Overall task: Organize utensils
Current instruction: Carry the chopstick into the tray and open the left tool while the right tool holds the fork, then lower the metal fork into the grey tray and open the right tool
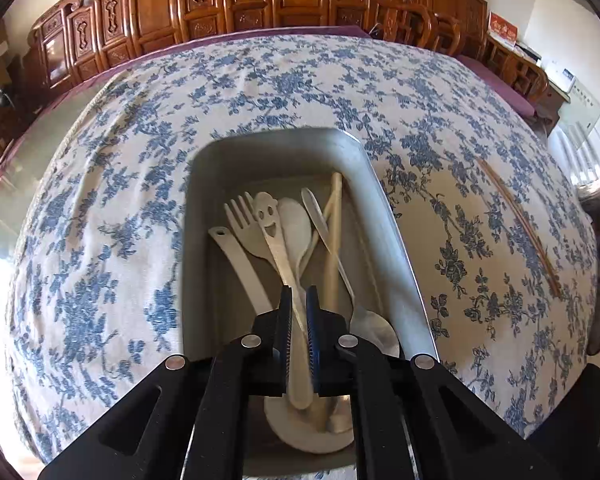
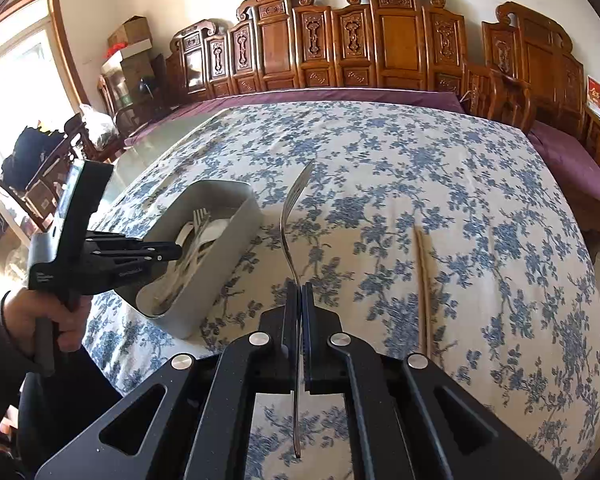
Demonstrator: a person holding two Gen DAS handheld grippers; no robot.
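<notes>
Clamped in the right hand-held gripper (image 2: 301, 292) at lower centre, a fork (image 2: 291, 216) could pivot loose, being pinched edge-on, while the left hand-held gripper (image 1: 299, 300) pinches a smiley-faced spoon (image 1: 276, 236) over the crowded tray (image 1: 384, 200).

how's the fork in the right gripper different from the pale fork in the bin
The metal fork is thin, shiny steel; the pale fork looks like matte cream plastic or wood, with broader tines. The metal fork is clamped by its handle in the right gripper, tines raised above the tablecloth; the pale fork lies loose in the grey bin among other utensils. Both point tines away from the camera.
</notes>
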